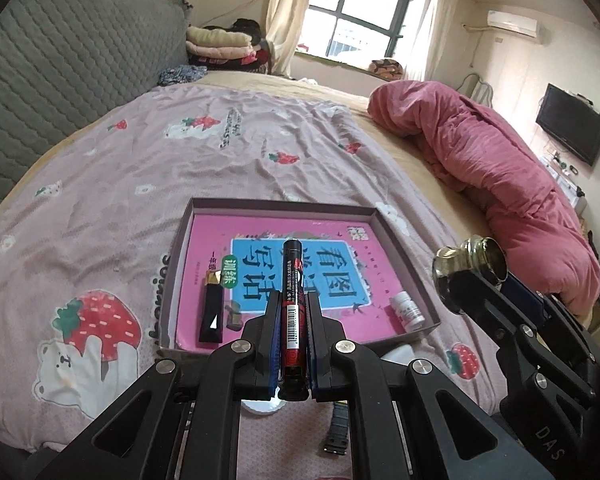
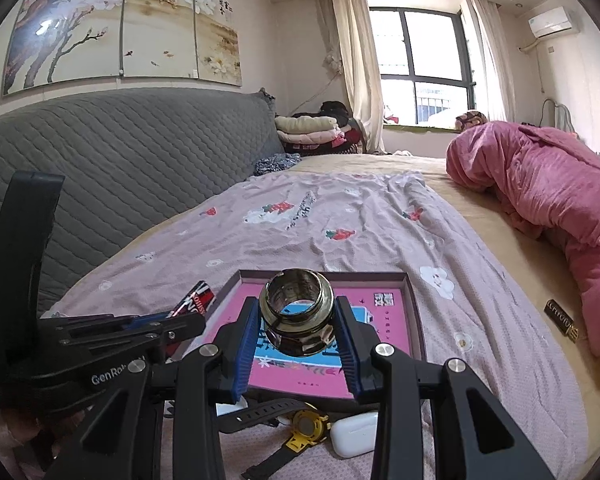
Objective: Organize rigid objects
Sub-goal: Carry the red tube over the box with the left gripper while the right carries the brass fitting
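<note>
My left gripper (image 1: 294,300) is shut on a black and red marker pen (image 1: 293,280) that points forward over a shallow purple box (image 1: 284,203). A pink book (image 1: 332,236) lies flat in the box, with a black and gold tube (image 1: 212,312) at its left and a small white bottle (image 1: 409,312) at its right corner. My right gripper (image 2: 297,308) is shut on a shiny metal ring fitting (image 2: 298,312), held above the box's (image 2: 414,312) near edge. In the right wrist view the left gripper (image 2: 172,318) sits to the left, with the marker tip (image 2: 199,300) sticking out.
On the strawberry-print sheet (image 2: 340,216) near the box lie a black watch with a yellow case (image 2: 306,426) and a white earbud case (image 2: 354,432). A gold and black tube (image 2: 562,318) rests by the pink duvet (image 2: 560,200). A grey headboard (image 2: 120,152) runs along the left.
</note>
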Motion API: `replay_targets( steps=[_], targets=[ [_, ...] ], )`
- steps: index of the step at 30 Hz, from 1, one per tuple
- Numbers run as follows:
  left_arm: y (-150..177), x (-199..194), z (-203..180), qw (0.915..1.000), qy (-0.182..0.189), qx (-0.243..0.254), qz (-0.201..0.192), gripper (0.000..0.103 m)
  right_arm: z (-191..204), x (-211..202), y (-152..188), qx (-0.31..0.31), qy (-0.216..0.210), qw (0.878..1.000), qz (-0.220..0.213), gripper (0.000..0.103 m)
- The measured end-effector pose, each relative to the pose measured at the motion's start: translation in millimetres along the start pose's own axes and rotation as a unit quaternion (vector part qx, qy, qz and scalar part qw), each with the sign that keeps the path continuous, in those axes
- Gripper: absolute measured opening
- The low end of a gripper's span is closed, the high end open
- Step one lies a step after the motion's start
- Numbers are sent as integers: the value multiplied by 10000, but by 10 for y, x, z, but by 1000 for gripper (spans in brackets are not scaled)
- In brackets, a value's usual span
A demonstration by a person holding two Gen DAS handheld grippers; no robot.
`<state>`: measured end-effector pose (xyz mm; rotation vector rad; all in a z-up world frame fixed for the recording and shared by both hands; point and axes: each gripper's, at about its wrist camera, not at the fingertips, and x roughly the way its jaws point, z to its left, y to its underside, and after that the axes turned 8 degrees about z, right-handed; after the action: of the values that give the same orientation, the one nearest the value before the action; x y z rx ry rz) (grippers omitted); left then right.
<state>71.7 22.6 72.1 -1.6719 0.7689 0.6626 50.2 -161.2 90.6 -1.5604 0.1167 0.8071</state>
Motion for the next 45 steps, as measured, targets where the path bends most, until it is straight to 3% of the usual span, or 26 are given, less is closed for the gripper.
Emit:
replay_targets(
  steps=[21,45],
  targets=[
    [-117,639,78,9988,-196,-109,439,10,-302,506,58,216,-35,9996,199,37],
    [-66,1123,154,9952,-252,-227,921,10,-446,999,276,141,-201,9963,821,37]
  ],
)
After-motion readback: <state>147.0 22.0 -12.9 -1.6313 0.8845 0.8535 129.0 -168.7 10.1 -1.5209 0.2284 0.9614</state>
